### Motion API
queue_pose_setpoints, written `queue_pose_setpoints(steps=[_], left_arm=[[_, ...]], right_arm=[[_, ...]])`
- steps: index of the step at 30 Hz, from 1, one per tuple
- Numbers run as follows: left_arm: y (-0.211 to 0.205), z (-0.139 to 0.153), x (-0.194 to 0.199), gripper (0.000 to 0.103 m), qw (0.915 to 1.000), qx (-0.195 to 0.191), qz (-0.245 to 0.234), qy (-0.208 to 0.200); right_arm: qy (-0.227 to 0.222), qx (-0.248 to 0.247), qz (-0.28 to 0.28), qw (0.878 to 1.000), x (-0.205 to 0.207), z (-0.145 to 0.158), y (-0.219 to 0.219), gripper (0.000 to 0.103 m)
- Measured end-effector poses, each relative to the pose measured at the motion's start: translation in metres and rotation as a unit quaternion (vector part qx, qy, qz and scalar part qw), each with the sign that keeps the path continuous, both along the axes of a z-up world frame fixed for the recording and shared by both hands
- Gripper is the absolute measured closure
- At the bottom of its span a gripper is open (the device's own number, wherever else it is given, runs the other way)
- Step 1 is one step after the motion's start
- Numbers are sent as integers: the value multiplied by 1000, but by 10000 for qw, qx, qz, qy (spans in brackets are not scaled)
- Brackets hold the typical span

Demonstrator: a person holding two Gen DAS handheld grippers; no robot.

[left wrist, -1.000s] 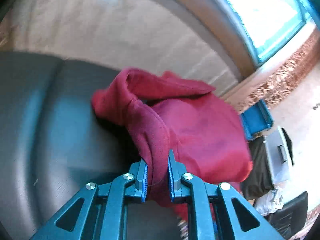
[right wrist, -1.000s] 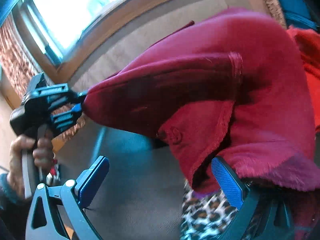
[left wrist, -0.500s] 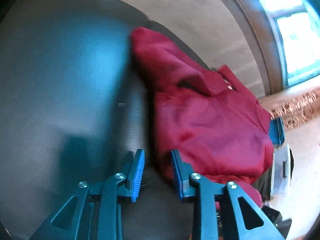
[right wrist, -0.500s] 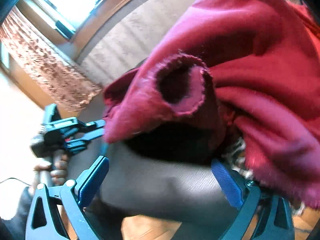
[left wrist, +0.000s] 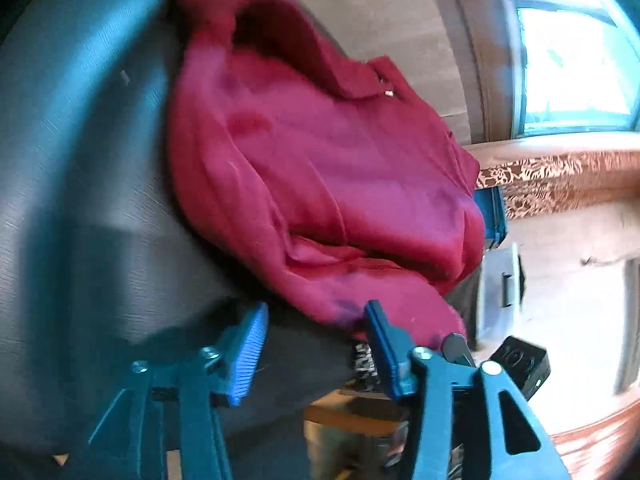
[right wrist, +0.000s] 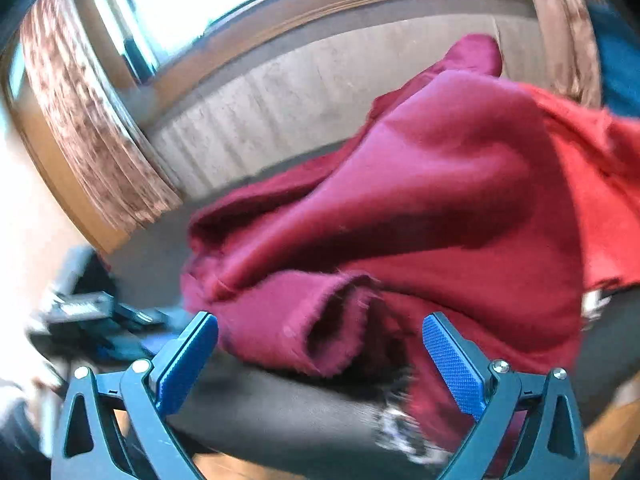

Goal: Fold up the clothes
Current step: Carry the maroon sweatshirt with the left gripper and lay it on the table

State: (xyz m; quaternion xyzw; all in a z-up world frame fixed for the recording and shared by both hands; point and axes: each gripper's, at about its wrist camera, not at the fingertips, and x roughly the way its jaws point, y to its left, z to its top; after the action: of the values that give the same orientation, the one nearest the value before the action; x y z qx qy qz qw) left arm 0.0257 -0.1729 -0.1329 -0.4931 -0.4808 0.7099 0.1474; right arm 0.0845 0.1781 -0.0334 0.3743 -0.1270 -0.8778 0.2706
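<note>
Dark cushion (left wrist: 72, 200) carries the maroon garment (left wrist: 320, 168), heaped. My left gripper (left wrist: 312, 340) gapes empty, hem just ahead; my right gripper (right wrist: 320, 344) spreads wide, rolled cuff (right wrist: 320, 328) between its jaws, ungripped.

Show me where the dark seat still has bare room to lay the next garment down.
Bare room lies on the dark seat, between the maroon garment and the seat's far edge in the left wrist view. A thin strip runs along the near edge by the open right claw. The window side is crowded with cloth.
</note>
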Motion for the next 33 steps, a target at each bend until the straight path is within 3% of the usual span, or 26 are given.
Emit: queue_pose_setpoints(steps=[4,7,9,10,11,12,13,17,22,27,31,33], left_arm=[[2,-17,-10,33,9980,477,259,-315],[7,-27,-15,33,9957,674,352,-534],[13,-24,-19,36,9965,618,390,-395],[14,-23,-20,48,9974,503,374,-351],[14,-23,-21,78,9979,406,356,-359],[14,-24,-21,91,9983,309,337,-366],[13,-23,-21,96,9986,237,338,-345],[-18,3,-12,98,9967,342,670,310],[-89,60,26,98,9872,-293,1125,1091],[-132,76,68,98,9795,-1107,1358,998],[-155,61,102,98,9736,-1456,1654,597],[-170,50,120,98,9726,-1420,1802,376]], right_arm=[[-290,-485,588,9967,9,-17,-13,0],[-644,-643,758,9930,18,-32,-16,0],[-880,-748,870,9895,25,-41,-18,0],[-998,-801,926,9875,28,-46,-19,0],[-1115,-853,982,9852,31,-51,-20,0],[-1232,-905,1037,9828,34,-56,-21,0],[-1349,-957,1093,9802,37,-60,-23,0],[-1684,-947,1220,9735,55,-75,-18,0],[-1799,-800,994,9754,66,-82,5,0],[-1804,-743,608,9789,61,-78,13,0],[-1693,-707,556,9815,57,-62,6,0],[-1640,-691,597,9822,58,-55,1,0]])
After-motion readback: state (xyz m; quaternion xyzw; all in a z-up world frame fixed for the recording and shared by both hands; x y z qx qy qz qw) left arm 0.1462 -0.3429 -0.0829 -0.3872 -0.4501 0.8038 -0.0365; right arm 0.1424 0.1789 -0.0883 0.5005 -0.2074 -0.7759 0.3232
